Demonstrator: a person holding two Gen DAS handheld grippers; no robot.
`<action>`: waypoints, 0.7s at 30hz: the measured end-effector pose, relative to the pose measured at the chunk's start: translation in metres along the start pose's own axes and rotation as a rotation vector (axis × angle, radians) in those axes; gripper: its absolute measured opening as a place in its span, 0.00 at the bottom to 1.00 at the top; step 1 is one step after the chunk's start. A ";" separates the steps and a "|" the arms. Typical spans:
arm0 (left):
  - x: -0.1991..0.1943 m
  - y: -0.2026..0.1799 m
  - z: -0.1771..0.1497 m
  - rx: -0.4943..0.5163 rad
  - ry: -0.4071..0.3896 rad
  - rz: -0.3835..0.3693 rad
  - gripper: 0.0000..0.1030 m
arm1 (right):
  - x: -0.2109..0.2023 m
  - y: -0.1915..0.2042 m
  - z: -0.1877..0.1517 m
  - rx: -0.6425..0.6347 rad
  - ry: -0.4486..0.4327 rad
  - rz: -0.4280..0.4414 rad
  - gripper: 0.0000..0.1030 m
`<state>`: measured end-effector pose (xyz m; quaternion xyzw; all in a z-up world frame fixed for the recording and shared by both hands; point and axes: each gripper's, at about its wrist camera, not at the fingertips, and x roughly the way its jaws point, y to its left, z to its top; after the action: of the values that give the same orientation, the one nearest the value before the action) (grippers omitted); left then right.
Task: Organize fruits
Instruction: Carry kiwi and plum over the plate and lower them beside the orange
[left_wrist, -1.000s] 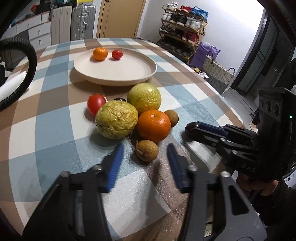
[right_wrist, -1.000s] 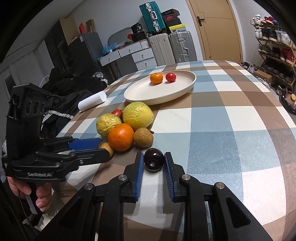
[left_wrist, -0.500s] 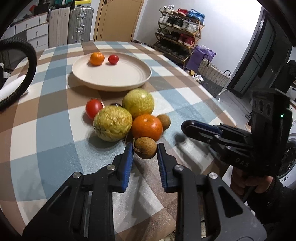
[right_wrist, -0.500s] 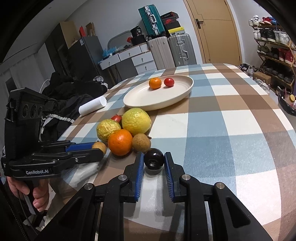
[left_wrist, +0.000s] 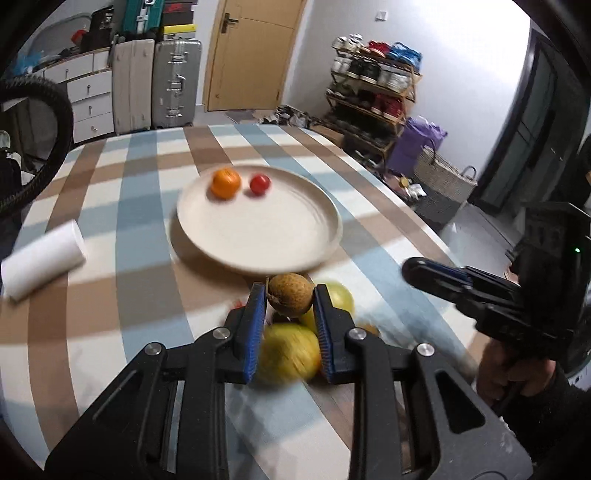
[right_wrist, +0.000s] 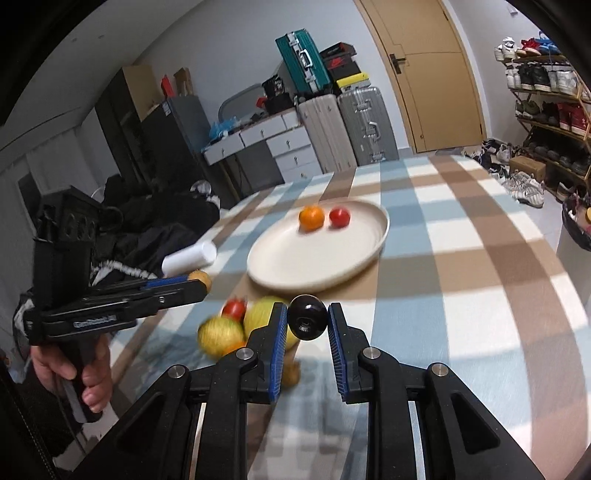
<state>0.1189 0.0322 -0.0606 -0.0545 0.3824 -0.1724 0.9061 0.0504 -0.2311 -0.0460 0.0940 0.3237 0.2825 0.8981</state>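
1. Paper roll (left_wrist: 42, 260), white, lies on its side at the far left of the checked tablecloth (left_wrist: 140, 295), well apart from everything else.
2. Cream plate (left_wrist: 258, 236) sits mid-table, and on its far side a small orange (left_wrist: 225, 183) and a cherry tomato (left_wrist: 259, 184) lie just beside each other.
3. Front and centre in the left wrist view, the left gripper (left_wrist: 289, 301) is clamped on a brown longan (left_wrist: 290, 299); both blue pads press its sides, and it hangs above the fruit pile, near the plate's front rim.
4. Below it, blurred: a yellow wrinkled fruit (left_wrist: 288, 352) and a second yellowish fruit (left_wrist: 341, 297) behind the right finger. A sliver of red shows by the left finger, too small to name.
5. Off to the right, the right gripper's black body is gripped by a hand (left_wrist: 513, 373) in a dark sleeve.
6. Over to the right wrist view: at the left a hand (right_wrist: 79, 373) holds the left gripper's handle, with the longan (right_wrist: 201, 278) at its tip, near the paper roll (right_wrist: 190, 258).
7. Next, the pile: a wrinkled yellow fruit (right_wrist: 221, 334), a red tomato (right_wrist: 235, 309), another yellow fruit (right_wrist: 263, 314), all smeared by motion.
8. The right gripper (right_wrist: 307, 322) is closed on a dark plum (right_wrist: 307, 322), pinched between its blue pads, above the cloth just in front of the plate (right_wrist: 369, 254).
9. At the far right stands a shoe rack (right_wrist: 546, 110).
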 end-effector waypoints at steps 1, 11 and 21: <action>0.002 0.004 0.007 -0.005 -0.007 0.009 0.23 | 0.002 -0.002 0.007 0.001 -0.012 -0.001 0.22; 0.045 0.044 0.074 -0.042 -0.064 0.055 0.23 | 0.045 -0.027 0.083 0.035 -0.024 0.041 0.22; 0.103 0.081 0.102 -0.087 -0.012 0.081 0.23 | 0.109 -0.037 0.141 0.072 0.006 0.091 0.22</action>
<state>0.2801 0.0680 -0.0766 -0.0793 0.3858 -0.1184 0.9115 0.2252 -0.1971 -0.0078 0.1399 0.3316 0.3116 0.8794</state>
